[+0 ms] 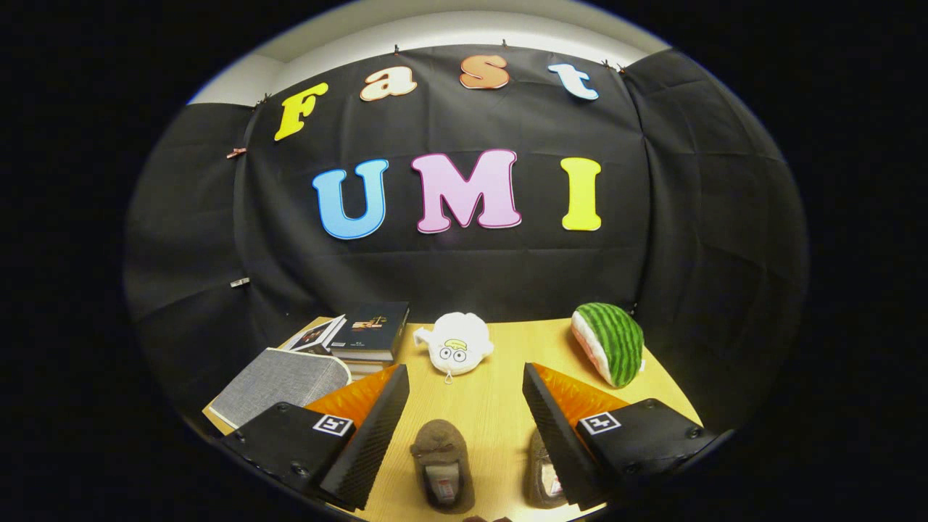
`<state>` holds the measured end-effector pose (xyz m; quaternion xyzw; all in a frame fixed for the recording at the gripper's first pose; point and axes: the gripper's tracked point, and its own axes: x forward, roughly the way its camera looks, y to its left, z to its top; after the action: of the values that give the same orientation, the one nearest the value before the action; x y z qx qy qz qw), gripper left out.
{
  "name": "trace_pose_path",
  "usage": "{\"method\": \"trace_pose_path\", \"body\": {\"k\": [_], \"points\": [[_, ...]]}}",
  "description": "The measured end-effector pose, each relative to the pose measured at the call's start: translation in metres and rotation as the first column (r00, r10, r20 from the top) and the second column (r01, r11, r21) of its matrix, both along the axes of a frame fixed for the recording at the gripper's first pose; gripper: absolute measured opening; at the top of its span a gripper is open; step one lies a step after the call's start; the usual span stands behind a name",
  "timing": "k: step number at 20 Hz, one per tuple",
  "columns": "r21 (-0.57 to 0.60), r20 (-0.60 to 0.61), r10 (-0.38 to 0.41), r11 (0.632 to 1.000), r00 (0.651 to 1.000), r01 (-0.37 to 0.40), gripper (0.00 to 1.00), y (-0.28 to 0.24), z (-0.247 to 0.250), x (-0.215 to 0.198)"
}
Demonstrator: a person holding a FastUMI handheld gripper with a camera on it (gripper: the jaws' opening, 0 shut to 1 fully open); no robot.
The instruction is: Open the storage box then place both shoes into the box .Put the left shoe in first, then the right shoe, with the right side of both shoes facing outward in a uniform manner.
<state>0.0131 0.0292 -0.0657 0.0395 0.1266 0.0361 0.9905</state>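
Two brown fuzzy slippers lie on the wooden table (pixel 500 406) near me. One slipper (pixel 442 464) rests between my fingers, toe pointing away. The other slipper (pixel 545 475) sits to its right, partly hidden behind my right finger (pixel 562 442). My gripper (pixel 464 428) is open wide, held above the table with nothing between its fingers touching them. A grey fabric storage box (pixel 279 380) sits closed beyond my left finger (pixel 370 435), at the table's left side.
Books (pixel 366 333) are stacked behind the grey box. A white plush toy (pixel 457 344) sits mid-table ahead of the fingers. A watermelon-slice plush (pixel 609 351) stands at the far right. Black cloth walls close the booth behind the table.
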Motion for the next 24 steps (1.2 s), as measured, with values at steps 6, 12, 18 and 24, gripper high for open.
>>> {"method": "trace_pose_path", "body": {"k": [6,12,18,24], "points": [[0.123,-0.104,0.101,0.989,0.989,-0.088,0.98,0.036,-0.025,0.005],[0.388,-0.263,0.337,0.895,0.904,-0.221,0.98,0.104,-0.056,-0.004],[0.622,-0.335,0.628,0.707,0.702,-0.336,0.98,0.181,-0.099,-0.047],[0.780,-0.397,0.658,0.609,0.640,-0.142,0.98,0.205,-0.137,-0.043]]}}
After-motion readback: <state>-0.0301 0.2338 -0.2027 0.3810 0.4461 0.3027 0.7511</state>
